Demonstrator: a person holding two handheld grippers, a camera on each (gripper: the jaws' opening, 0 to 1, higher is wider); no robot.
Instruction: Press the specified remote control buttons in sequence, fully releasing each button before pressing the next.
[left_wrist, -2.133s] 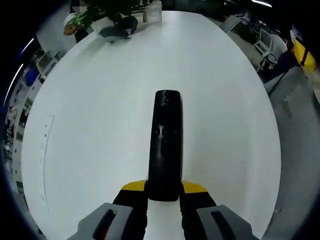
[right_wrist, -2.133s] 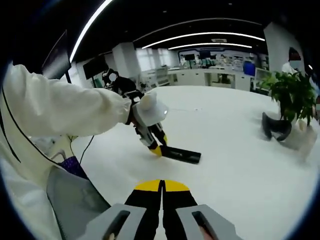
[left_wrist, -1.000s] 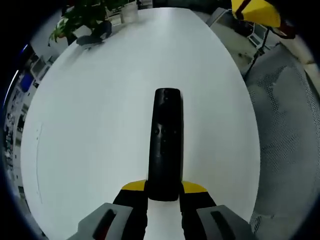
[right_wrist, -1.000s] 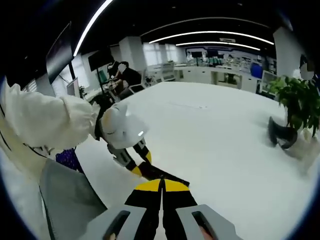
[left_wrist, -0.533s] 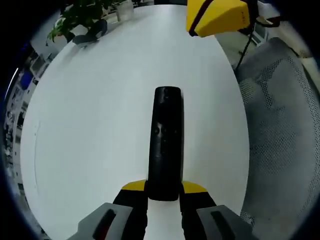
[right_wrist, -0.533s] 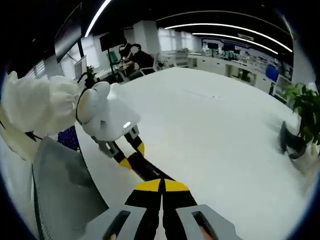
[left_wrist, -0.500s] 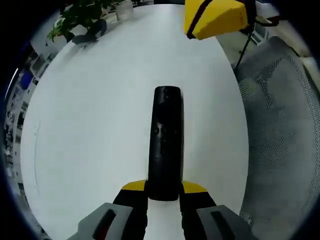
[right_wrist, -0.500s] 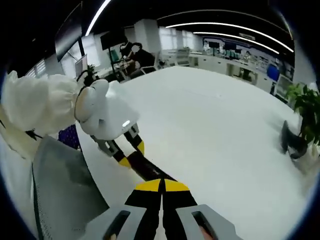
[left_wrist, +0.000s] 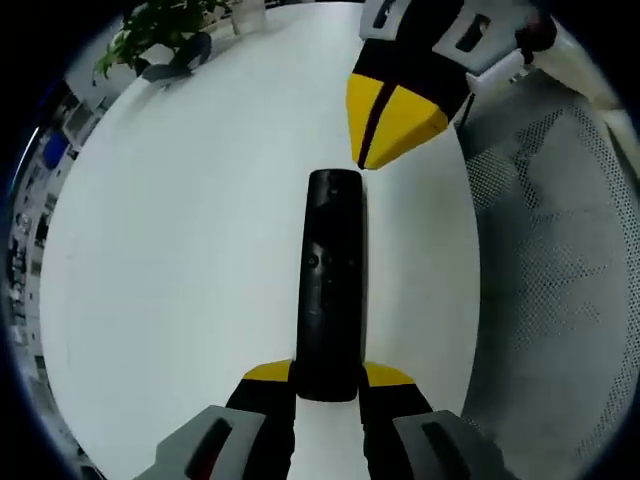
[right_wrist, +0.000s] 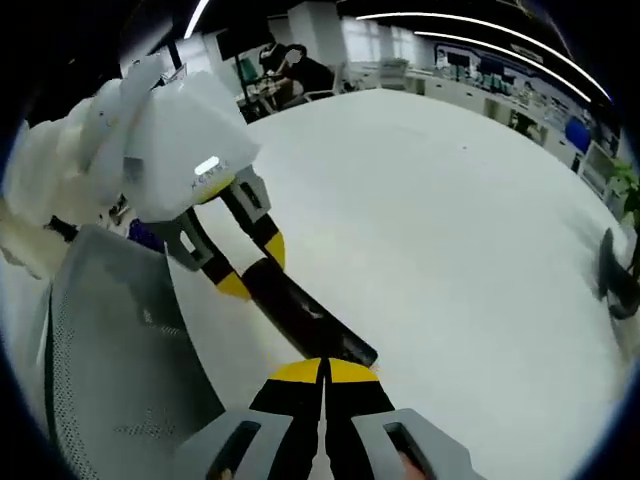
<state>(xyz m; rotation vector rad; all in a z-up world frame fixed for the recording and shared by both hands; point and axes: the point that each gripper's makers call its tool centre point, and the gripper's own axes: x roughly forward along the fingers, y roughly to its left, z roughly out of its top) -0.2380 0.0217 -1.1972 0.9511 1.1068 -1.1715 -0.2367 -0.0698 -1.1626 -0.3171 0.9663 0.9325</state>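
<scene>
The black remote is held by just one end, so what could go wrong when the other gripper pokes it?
1. The long black remote control is clamped only at its near end by the left gripper, so a push near its far end could tip it or make it slip.
2. The closed yellow-tipped right gripper is broad beside the small buttons; it might hit the wrong one.

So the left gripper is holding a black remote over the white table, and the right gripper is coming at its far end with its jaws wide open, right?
Nearly. The right gripper has its jaws closed together, yellow tips meeting in a point, as the left gripper view shows. The rest holds: the left gripper holds the black remote over the white table.
</scene>
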